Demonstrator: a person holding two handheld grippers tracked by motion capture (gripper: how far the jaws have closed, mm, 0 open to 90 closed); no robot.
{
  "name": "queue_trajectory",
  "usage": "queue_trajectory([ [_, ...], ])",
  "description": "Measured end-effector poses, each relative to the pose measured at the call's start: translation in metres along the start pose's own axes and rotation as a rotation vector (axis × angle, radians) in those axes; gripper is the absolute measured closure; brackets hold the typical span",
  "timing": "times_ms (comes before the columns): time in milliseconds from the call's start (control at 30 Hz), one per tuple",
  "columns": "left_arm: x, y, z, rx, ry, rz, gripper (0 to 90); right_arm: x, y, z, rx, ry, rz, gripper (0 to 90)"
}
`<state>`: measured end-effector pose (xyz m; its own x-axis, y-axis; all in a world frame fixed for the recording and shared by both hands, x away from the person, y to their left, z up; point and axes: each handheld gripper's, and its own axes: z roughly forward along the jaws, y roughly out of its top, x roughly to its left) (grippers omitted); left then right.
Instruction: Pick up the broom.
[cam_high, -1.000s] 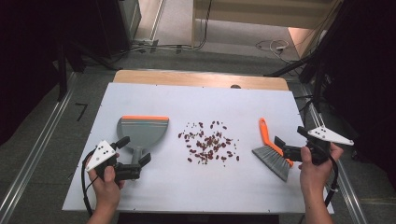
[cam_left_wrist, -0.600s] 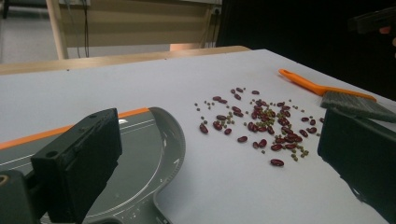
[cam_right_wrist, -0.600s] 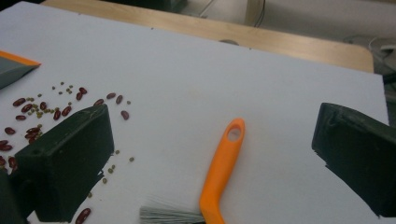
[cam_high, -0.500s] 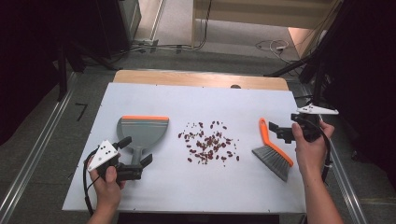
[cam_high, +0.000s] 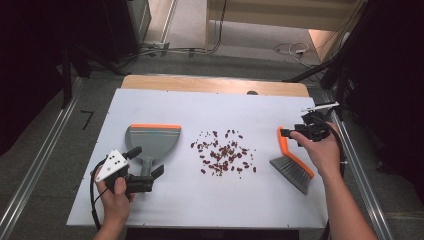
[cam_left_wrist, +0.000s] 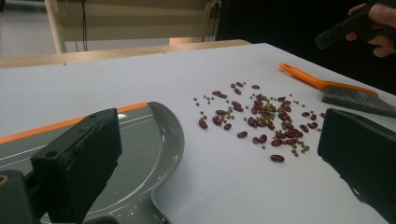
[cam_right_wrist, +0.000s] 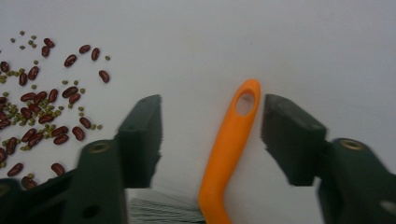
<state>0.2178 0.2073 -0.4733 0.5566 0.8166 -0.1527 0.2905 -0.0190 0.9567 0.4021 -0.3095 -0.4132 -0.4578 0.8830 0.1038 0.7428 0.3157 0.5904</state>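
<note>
My left gripper (cam_high: 145, 172) sits nearest me, jaws wide open around the dustpan (cam_high: 152, 142) handle without pressing it. The dustpan looks like light, stiff plastic lying flat on the surface (cam_high: 210, 200). Farther out, my right gripper (cam_right_wrist: 212, 135) has just been closing, jaws either side of the brush (cam_right_wrist: 229, 149) handle but not yet touching it. I judge the brush light, its orange handle rigid and a bit slick and its bristles soft, so I'd grip mid-handle. Since a second ago, my right hand has travelled from the bristles up to the handle tip. The beans (cam_high: 222, 152) lie scattered between both tools.
</note>
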Motion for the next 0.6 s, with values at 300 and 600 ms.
queue_trajectory([
  [300, 0.001, 0.0, -0.001, -0.006, 0.0, -0.001, 0.4, 0.004, -0.004, 0.015, 0.128, -0.068, -0.011, 50.6],
  [600, 0.001, 0.0, -0.001, -0.004, 0.0, -0.001, 0.4, 0.007, -0.01, 0.03, 0.267, -0.111, 0.052, 60.3],
])
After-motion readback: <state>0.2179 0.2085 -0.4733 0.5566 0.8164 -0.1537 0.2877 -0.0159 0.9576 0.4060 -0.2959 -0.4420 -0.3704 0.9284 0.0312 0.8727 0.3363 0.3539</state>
